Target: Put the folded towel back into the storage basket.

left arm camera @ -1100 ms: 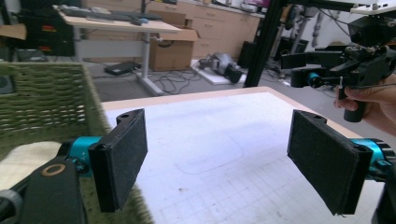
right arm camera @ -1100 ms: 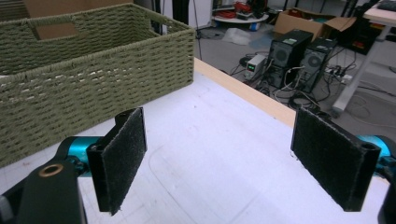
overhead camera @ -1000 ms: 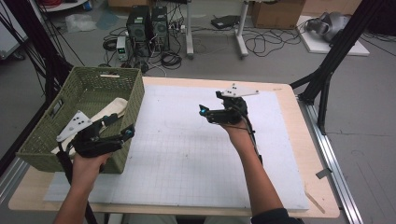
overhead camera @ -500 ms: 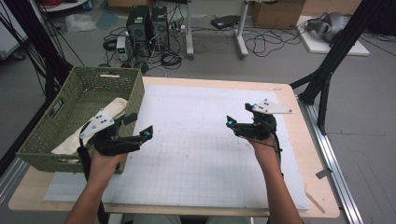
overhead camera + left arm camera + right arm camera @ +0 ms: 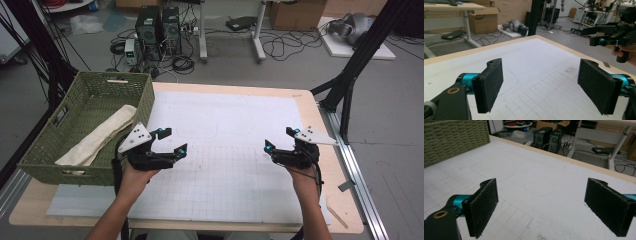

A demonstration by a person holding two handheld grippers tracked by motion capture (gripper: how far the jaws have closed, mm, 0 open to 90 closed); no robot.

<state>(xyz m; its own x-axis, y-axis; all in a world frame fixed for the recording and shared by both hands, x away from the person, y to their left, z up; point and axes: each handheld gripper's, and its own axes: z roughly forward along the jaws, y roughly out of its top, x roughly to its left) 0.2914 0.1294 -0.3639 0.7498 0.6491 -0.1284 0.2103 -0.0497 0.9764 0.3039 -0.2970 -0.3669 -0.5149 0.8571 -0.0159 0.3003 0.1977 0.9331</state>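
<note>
Both grippers hang empty over the white gridded mat [image 5: 230,150], jaws spread wide with nothing between them. Nearest me, the left gripper [image 5: 172,141] sits in the person's left hand [image 5: 134,176] just beside the front corner of the green woven basket [image 5: 47,167], its jaws pointing across the mat toward the other hand. From the left gripper view its two black pads [image 5: 489,83] stand well apart above the grid lines. Across the mat, the right gripper [image 5: 278,140] is held near the table's right edge, its jaws, which have just been opening, aimed back toward the left one; in the right gripper view the pads [image 5: 484,206] frame bare mat, with the basket's woven wall at the far corner. Inside the basket, a rolled cream cloth [image 5: 97,136] lies lengthwise along the bottom, apart from either gripper. Farther back, past the table's far edge, two computer towers [image 5: 157,27] stand on the floor among loose cables.
</note>
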